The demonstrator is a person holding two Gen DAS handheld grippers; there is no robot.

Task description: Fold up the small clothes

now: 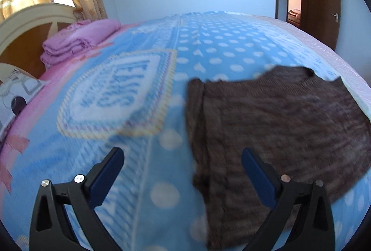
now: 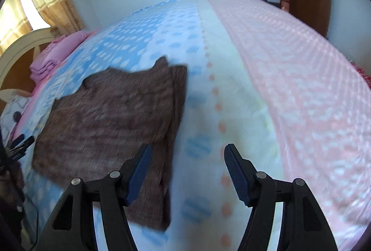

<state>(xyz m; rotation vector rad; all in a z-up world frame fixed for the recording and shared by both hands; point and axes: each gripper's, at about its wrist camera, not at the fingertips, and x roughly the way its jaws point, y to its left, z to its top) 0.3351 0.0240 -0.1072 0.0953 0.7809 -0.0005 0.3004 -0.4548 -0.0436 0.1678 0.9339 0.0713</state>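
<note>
Brown sweater (image 1: pixel 278 116) flat on blue dotted blanket (image 1: pixel 139 181) on bed. Left tongs (image 1: pixel 183 156) spread wide, empty, above sweater's edge. Right tongs (image 2: pixel 187 153) partly open, gripping nothing.

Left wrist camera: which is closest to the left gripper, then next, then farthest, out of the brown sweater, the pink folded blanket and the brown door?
1. Brown sweater, right beside the left gripper, on the bed.
2. Pink folded blanket, up-left by the headboard.
3. Brown door, far right, beyond the bed.
</note>
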